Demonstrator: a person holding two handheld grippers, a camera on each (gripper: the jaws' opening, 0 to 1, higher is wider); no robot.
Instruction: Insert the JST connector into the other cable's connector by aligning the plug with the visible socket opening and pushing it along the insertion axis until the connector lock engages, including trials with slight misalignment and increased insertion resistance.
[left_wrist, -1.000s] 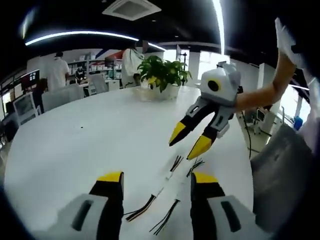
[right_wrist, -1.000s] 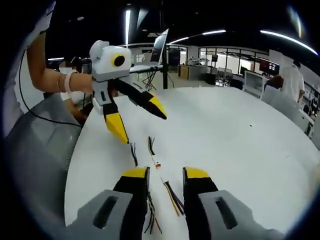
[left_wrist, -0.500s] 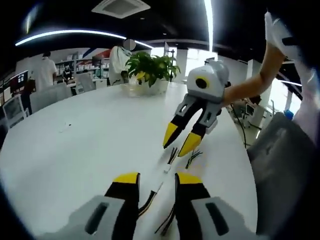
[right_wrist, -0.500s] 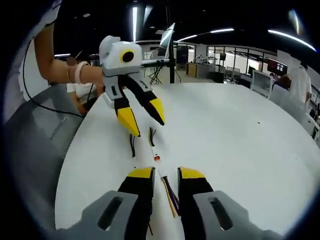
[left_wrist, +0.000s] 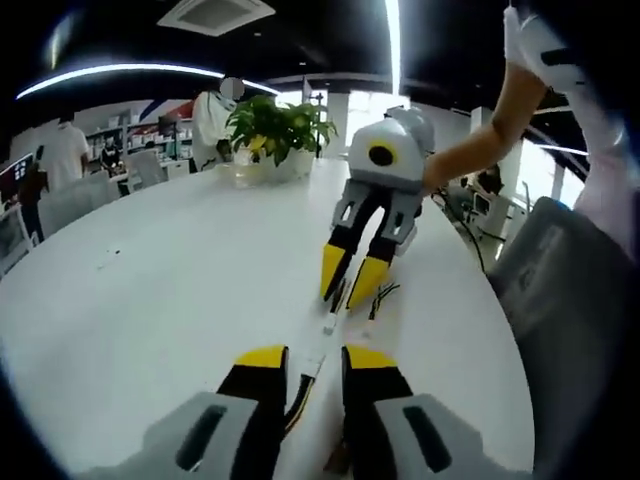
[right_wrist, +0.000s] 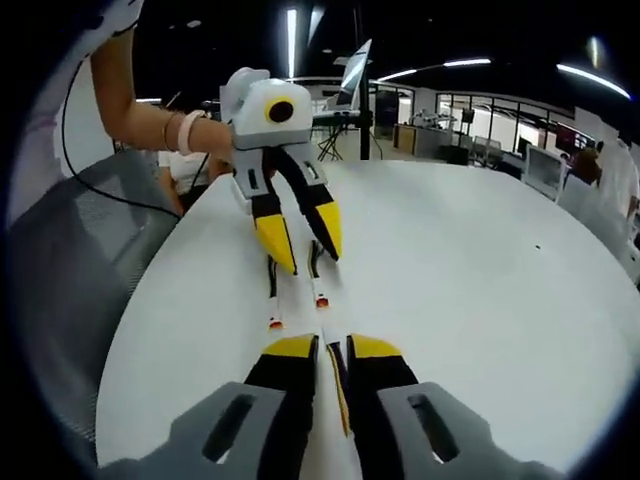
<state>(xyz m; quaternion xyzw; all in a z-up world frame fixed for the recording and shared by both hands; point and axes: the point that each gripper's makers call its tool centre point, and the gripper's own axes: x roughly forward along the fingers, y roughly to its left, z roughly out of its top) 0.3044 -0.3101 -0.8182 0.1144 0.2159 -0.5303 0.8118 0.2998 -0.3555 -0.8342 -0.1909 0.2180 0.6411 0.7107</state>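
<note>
— Looking for the connector (left_wrist: 328, 325): found where?

— Flat on the white surface (left_wrist: 150, 280), near the edge beside the grey chair (left_wrist: 570, 300). Dead ahead of the left gripper (left_wrist: 316, 362), and just short of the right gripper (left_wrist: 350, 278), which faces it from the opposite side

— Lying along which line?

— Lengthwise on the line joining the two grippers, with dark wires (left_wrist: 300, 395) trailing back into the gap of the left jaws. From the right gripper view, seen as a pale tip with a touch of orange, straight ahead between the two pairs of jaws

— Nearer to which side?

— About midway; too close to call

— And the jaws?

— On the left, spread a little and straddling the wires, not seen pressing on them. On the right, drawn nearly together over a second cable (right_wrist: 338, 390); impossible to tell whether pinched or merely bracketed

— Anything else close by?

— A third cable (right_wrist: 272, 300), parallel and just beside the first, a shade nearer that same edge. Easy to mistake for the mate

— So, for the coming move?

— Probably a firm hold close behind each housing, then travel straight along that shared line. Likely to bind on any sideways twist, so worth squaring plug to socket opening before pushing
</note>
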